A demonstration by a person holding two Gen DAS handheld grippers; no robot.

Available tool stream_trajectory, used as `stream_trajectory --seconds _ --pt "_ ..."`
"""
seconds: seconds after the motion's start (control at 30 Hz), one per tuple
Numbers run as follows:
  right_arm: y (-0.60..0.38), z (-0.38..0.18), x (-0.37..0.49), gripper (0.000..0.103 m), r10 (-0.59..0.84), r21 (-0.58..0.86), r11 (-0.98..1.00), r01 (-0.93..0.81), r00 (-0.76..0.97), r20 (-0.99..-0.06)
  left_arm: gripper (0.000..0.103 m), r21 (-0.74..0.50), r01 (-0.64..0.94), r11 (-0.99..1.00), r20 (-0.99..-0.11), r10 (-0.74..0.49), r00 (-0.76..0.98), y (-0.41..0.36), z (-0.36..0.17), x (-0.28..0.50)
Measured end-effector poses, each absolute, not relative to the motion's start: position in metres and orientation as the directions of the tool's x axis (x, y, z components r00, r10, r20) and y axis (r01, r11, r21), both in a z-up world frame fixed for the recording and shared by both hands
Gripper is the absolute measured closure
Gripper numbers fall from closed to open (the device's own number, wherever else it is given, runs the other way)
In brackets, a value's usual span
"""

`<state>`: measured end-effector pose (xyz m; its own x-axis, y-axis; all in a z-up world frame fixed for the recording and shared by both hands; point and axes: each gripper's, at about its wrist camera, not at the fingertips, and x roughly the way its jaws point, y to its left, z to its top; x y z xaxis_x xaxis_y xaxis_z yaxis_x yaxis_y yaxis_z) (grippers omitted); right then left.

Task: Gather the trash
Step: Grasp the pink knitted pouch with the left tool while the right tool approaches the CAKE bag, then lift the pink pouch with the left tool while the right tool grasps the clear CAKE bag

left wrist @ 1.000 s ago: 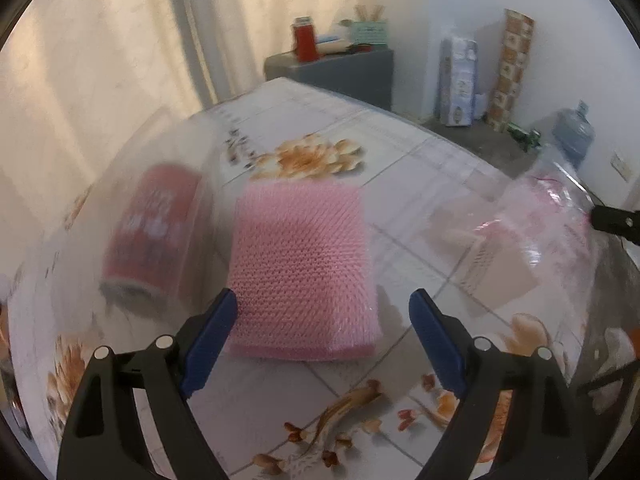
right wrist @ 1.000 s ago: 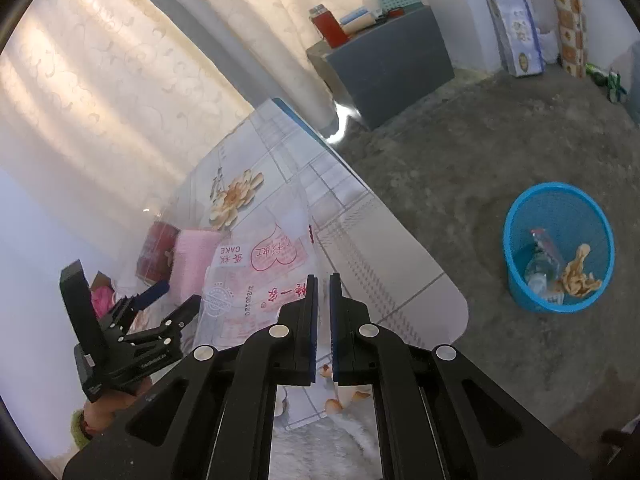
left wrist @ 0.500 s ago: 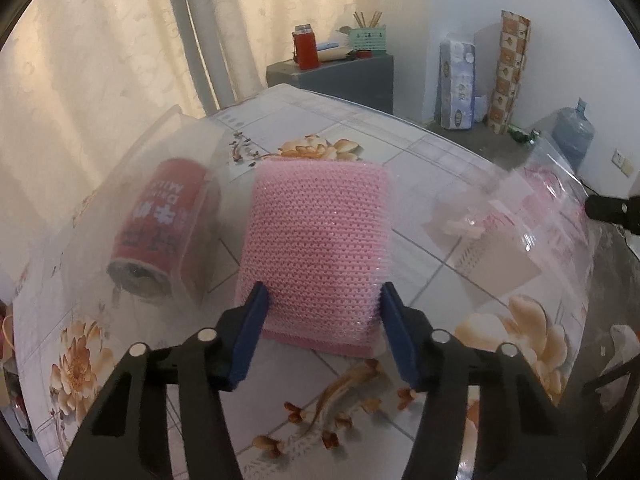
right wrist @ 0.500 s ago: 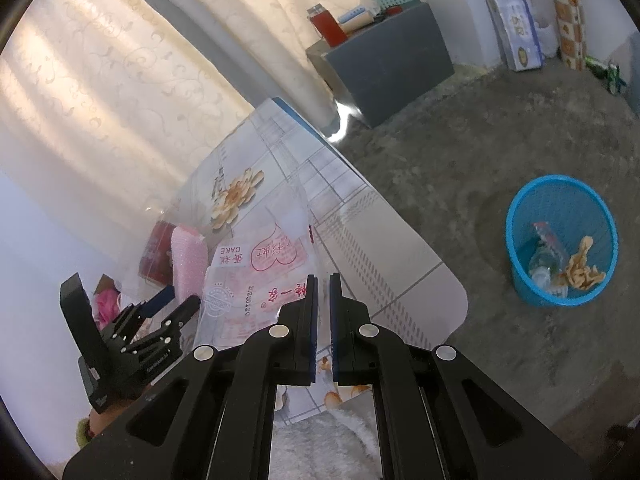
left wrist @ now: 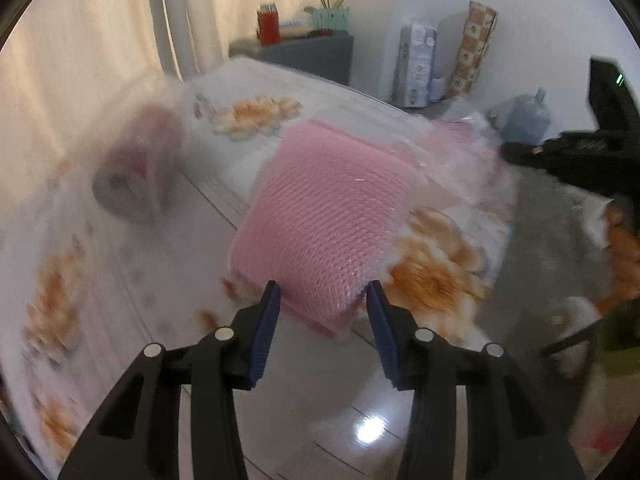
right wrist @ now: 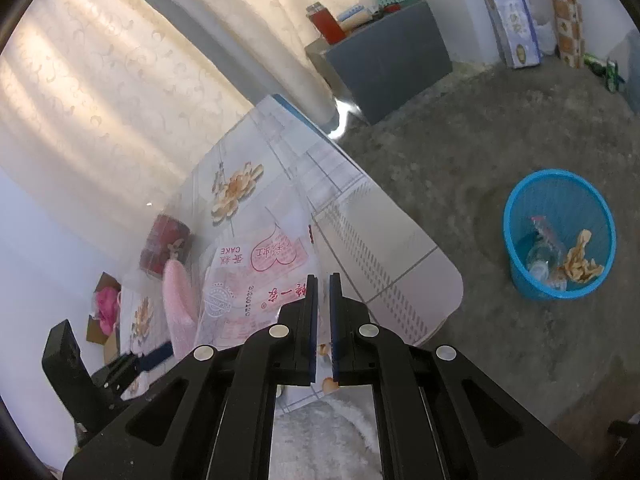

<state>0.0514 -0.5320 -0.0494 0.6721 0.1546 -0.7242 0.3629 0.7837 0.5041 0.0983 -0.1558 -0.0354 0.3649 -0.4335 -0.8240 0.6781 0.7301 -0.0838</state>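
My left gripper point(left wrist: 323, 300) is shut on a pink foam-mesh pad point(left wrist: 328, 216) and holds it tilted up off the flowered table point(left wrist: 120, 280). A red can point(left wrist: 138, 168) lies on its side to the left, blurred. My right gripper point(right wrist: 323, 292) is shut on the edge of a clear plastic cake bag with pink print point(right wrist: 260, 276), held over the table's edge. In the right wrist view the pink pad point(right wrist: 180, 300) stands edge-on beside the can point(right wrist: 166, 244), with the left gripper point(right wrist: 152, 354) below it.
A blue mesh bin point(right wrist: 558, 236) with some trash in it stands on the floor to the right of the table. A grey cabinet point(right wrist: 384, 60) sits by the curtain. A water jug point(left wrist: 526, 114) and boxes stand by the far wall.
My left gripper closed on the pink pad and lifted it, tilting and swinging to the right. My right gripper kept its hold on the bag and hardly moved.
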Motion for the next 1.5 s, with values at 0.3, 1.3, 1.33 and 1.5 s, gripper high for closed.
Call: stream_trajectory --seconds 0.3,1.3,1.33,1.5 --pt "-0.531 -0.052 0.053 0.099 0.151 0.488 0.793 0.365 0.658 -0.738 0.026 -0.087 0.747 0.659 -0.752 -0.535 0.385 -0.152 -0.007 0.086" --pt "-0.551 -0.064 0.043 0.099 0.123 0.474 0.785 0.399 0.649 -0.751 0.008 0.062 0.878 0.474 -0.886 -0.379 0.268 -0.229 -0.052 0.141" --pt "-0.548 -0.064 0.044 0.099 0.127 0.476 0.785 0.397 0.649 -0.751 0.008 0.039 0.864 0.502 -0.887 -0.381 0.262 -0.224 -0.052 0.141" --pt "-0.539 -0.066 0.048 0.099 0.148 0.479 0.792 0.378 0.643 -0.752 0.015 -0.027 0.796 0.605 -0.88 -0.393 0.268 -0.199 -0.048 0.139"
